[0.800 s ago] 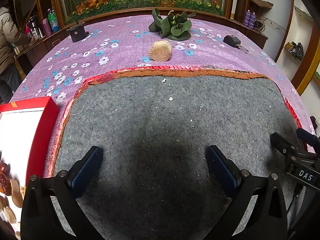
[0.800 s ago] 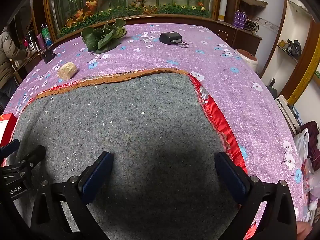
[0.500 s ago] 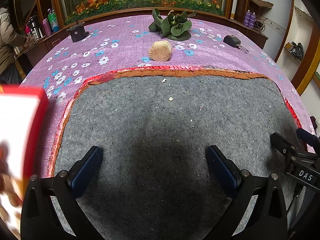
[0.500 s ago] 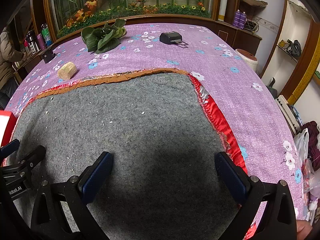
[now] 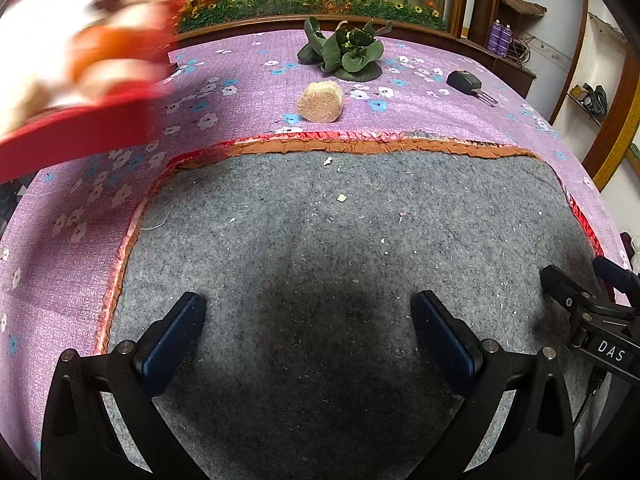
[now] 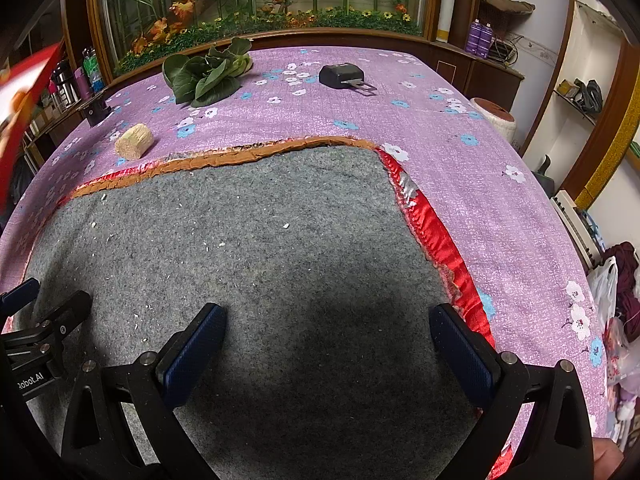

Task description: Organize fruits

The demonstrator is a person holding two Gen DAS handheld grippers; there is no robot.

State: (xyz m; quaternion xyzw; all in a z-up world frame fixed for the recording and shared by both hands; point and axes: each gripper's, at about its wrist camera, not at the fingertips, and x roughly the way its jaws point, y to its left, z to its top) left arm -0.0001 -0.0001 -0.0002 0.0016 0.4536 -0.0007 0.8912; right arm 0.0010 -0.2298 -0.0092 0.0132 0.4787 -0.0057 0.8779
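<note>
A: Where was the red box [image 5: 76, 80] relative to the left gripper [image 5: 308, 336]?

B: Up at ten to eleven o'clock from it, off the bench [image 5: 248, 92] and tilted, badly blurred. The right view caught only its red edge [image 6: 24, 92] at about ten o'clock, at the frame's border.

A: Anything in the box?

B: Orange and brown blobs on a white inside, probably the fruit. Too smeared to count or name.

A: And the grippers?

B: Two of them. The left gripper's jaws stood wide apart over the grey mat [image 5: 340, 248], nothing between them. The right gripper [image 6: 326, 340] was the same: jaws spread, nothing held, over the same mat [image 6: 240, 240].

A: What else lay on the bench?

B: One tan bundle [image 5: 321, 96] at twelve o'clock from the left gripper, just beyond the mat's orange hem. One bunch of greens [image 5: 344, 50] farther off at twelve. One black plug-like thing [image 5: 466, 82] toward one o'clock. From the right gripper, the bundle [image 6: 134, 142] sat at eleven, the greens [image 6: 208, 76] between eleven and twelve, the black thing [image 6: 342, 76] at twelve.

A: Any of those touching?

B: No, all well apart, all on the purple flowered cloth.
</note>
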